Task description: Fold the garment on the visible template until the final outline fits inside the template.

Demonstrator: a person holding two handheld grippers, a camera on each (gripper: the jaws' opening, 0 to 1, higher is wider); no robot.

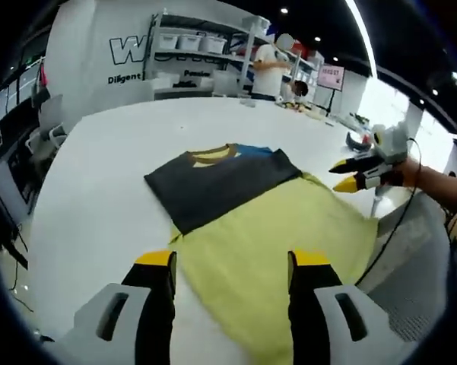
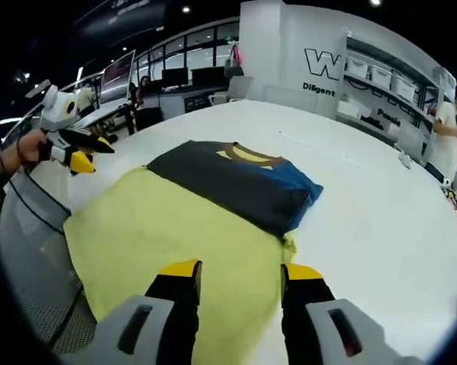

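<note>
Status: dark T-shirt (image 1: pixel 220 186) is folded to a compact rectangle, blue layer peeking at one edge, yellow-trimmed collar (image 1: pixel 213 154) on top; it lies partly on the yellow template sheet (image 1: pixel 289 243), at the sheet's far end from both cams. In the right gripper view the shirt (image 2: pixel 236 182) looks to overhang the template (image 2: pixel 175 236) edge: collar end and the blue side sit on bare white table (image 2: pixel 365 220), not on yellow; so outline prob. doesn't fit inside the template yet. My read: folding mostly done; what's left is shifting/tucking the shirt fully onto the yellow, maybe one more fold; can't be sure of exact overhang w/ fisheye distortion.

Grippers: left gripper (image 1: pixel 232 262) hovers over the near part of the template, jaws well apart, nothing between them, not touching cloth as far as visible; same gripper shows in the right gripper view (image 2: pixel 87 156) beside the template's corner, held by a hand (image 2: pixel 23 152), tips look close together there, so gap is hard to judge from that angle. Right gripper (image 2: pixel 236 274) jaws apart over the template, near the shirt's closest corner, empty; seen in the left gripper view (image 1: pixel 357 173) just off the template's side, off the shirt.
</note>
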